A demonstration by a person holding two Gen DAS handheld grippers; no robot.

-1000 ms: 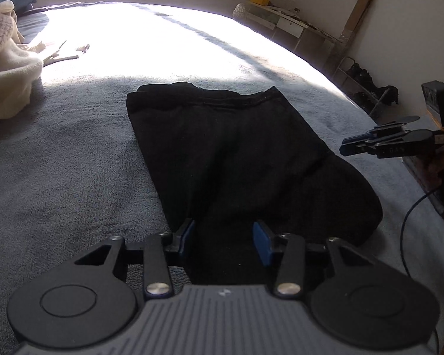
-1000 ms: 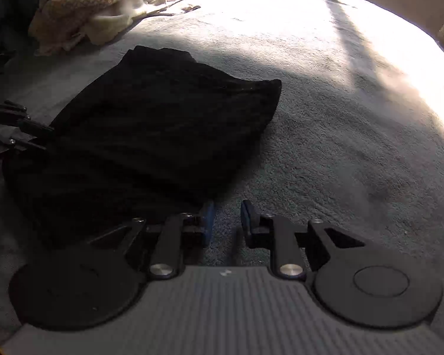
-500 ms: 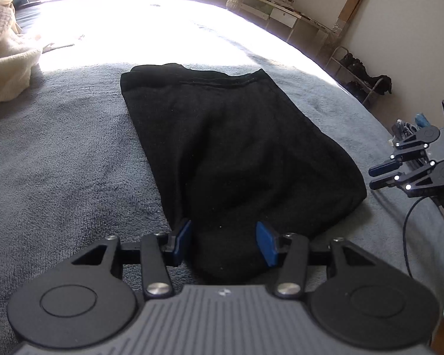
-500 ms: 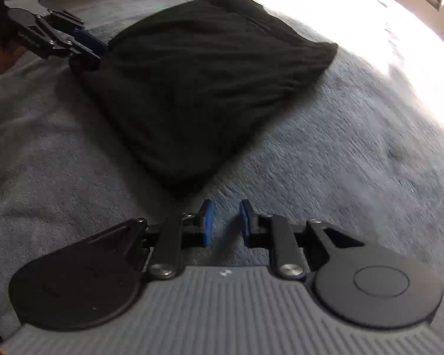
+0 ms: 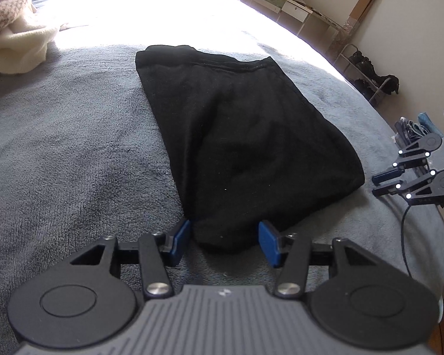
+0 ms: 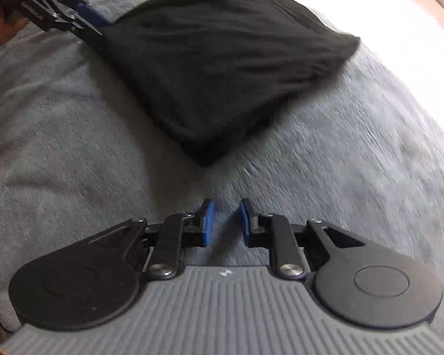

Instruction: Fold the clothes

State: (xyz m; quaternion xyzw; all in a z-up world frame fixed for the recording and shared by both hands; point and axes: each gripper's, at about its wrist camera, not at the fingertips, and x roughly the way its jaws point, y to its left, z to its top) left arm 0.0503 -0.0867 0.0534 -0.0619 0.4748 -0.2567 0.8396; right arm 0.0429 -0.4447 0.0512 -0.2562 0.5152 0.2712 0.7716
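A folded black garment point(image 5: 236, 130) lies flat on the grey bed cover point(image 5: 74, 153). My left gripper point(image 5: 224, 241) is open, its blue pads on either side of the garment's near corner. In the right wrist view the same garment point(image 6: 222, 59) lies ahead and my right gripper point(image 6: 224, 222) is open with a narrow gap and empty, a short way off the garment's near corner. The right gripper also shows in the left wrist view point(image 5: 384, 182) beside the garment's right edge. The left gripper shows in the right wrist view point(image 6: 94, 28) at the garment's far left corner.
A pile of cream and pink clothes point(image 5: 11, 29) lies at the bed's far left. A desk point(image 5: 284, 3) and a shoe rack point(image 5: 367, 71) stand by the wall beyond the bed's right edge. A black cable point(image 5: 404, 236) hangs at the right edge.
Both grippers have drawn back from the garment. The left one now sits at its near corner. The right one has swung round to the garment's side and lies farther from it.
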